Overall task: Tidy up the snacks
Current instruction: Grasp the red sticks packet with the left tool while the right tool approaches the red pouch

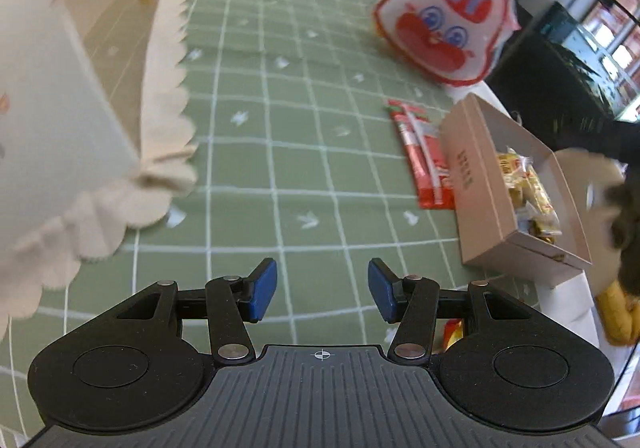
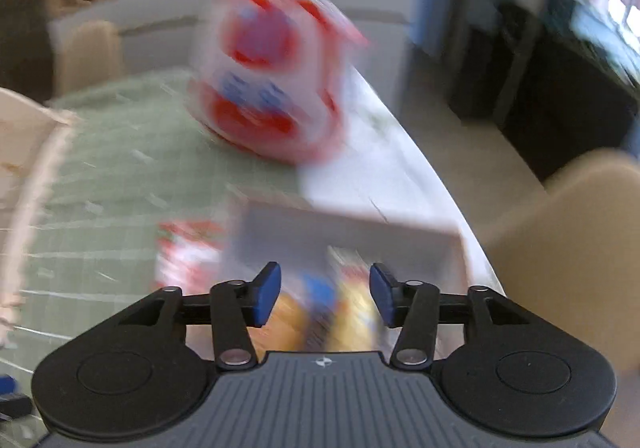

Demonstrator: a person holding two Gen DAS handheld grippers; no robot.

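Some wrapped snacks [image 1: 528, 192] already lie in the box [image 1: 476, 184]; red packets [image 1: 424, 156] and cartoon bag [image 1: 444, 16] remain outside. Left gripper [image 1: 322, 290] and right gripper [image 2: 324, 294] are wide, empty.

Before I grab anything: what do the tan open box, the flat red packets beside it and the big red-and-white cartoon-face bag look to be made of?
Tan open box: matte cardboard, judging by its thin folded walls and sharp creases. Flat red packets: glossy film or foil-like wrap, probably, given the sheen and crimped ends. Red-and-white cartoon-face bag: thin shiny plastic, puffed and wrinkled at its edges.
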